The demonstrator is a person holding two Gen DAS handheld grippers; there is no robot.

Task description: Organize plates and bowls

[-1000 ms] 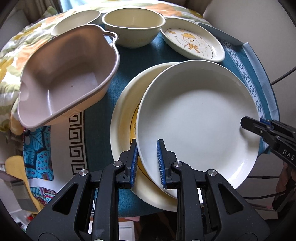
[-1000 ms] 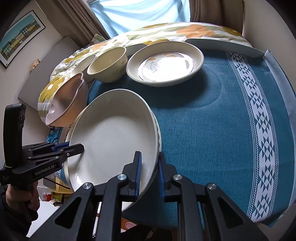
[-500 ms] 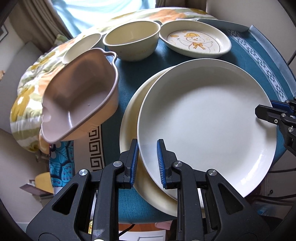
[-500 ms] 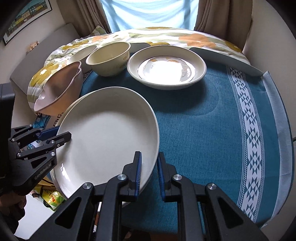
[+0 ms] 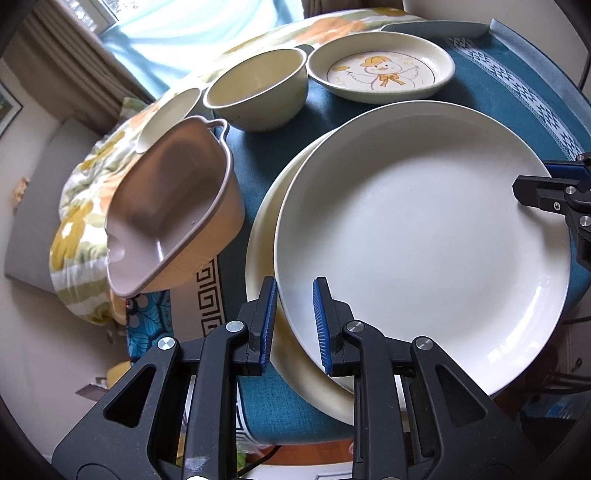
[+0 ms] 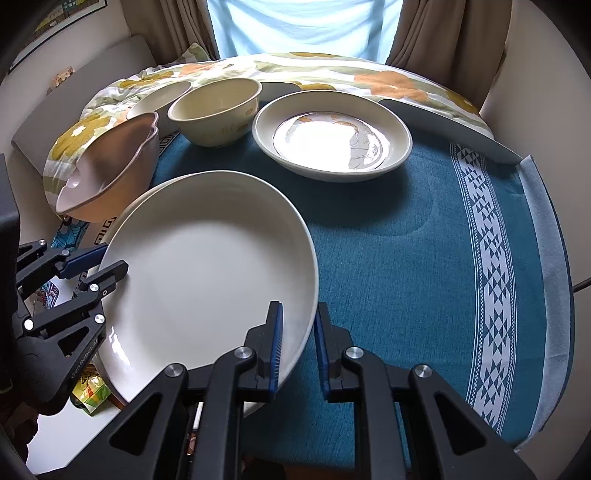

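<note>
Both grippers clamp the white plate (image 5: 424, 236) by its rim: the left gripper (image 5: 293, 321) has its blue pads nearly closed on the edge at 6 o'clock in its own view, and the right gripper (image 6: 298, 343) pinches the opposite edge, which shows at 3 o'clock in the left view. The plate sits over a cream plate (image 5: 264, 236), whose rim peeks out at 9 o'clock of it; whether the two touch is hard to say from these angles. Both lie on the teal cloth (image 6: 406, 258). At 10 o'clock of the white plate a pink bowl (image 5: 173, 214) tilts at the cloth's edge, partly off it. At 12 o'clock stands a cream bowl (image 5: 258, 96), with a smaller dish (image 5: 170, 110) just beside it at 9 o'clock. At 1 o'clock of the white plate lies the duck plate (image 5: 380, 70), well apart from it. A floral quilt (image 6: 295, 70) runs behind the dishes, under the curtains (image 6: 424, 33).
</note>
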